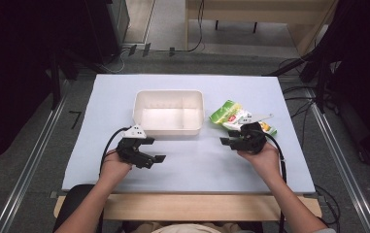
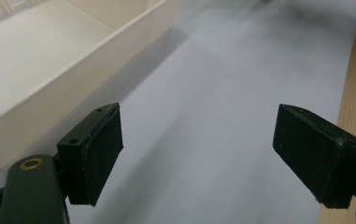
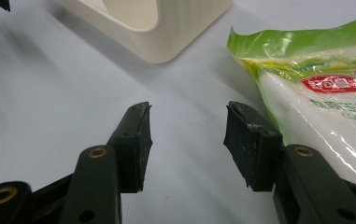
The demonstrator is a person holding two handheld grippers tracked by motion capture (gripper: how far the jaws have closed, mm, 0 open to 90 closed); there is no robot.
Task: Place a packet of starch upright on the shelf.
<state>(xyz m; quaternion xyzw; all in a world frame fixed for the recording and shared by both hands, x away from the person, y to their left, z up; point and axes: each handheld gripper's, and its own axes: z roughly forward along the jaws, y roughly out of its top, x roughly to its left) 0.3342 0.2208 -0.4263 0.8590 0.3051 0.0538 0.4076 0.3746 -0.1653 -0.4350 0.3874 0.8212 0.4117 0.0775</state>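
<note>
A white rectangular tub (image 1: 169, 111) stands on the pale blue table top, empty inside. To its right lies a green and white food bag (image 1: 235, 117) with a red label (image 3: 325, 84). My left gripper (image 1: 154, 149) hovers in front of the tub's left corner, jaws wide apart with only table between them (image 2: 196, 149); the tub's wall (image 2: 49, 88) is at its left. My right gripper (image 1: 227, 137) sits just before the bag, open, nothing between its pads (image 3: 187, 140); the bag lies beside its right finger.
The table's wooden front edge (image 1: 187, 201) runs below the hands. Metal rails (image 1: 32, 160) flank the table on both sides. Cables trail from both grippers. Bare table surface lies between the two hands (image 1: 192, 155).
</note>
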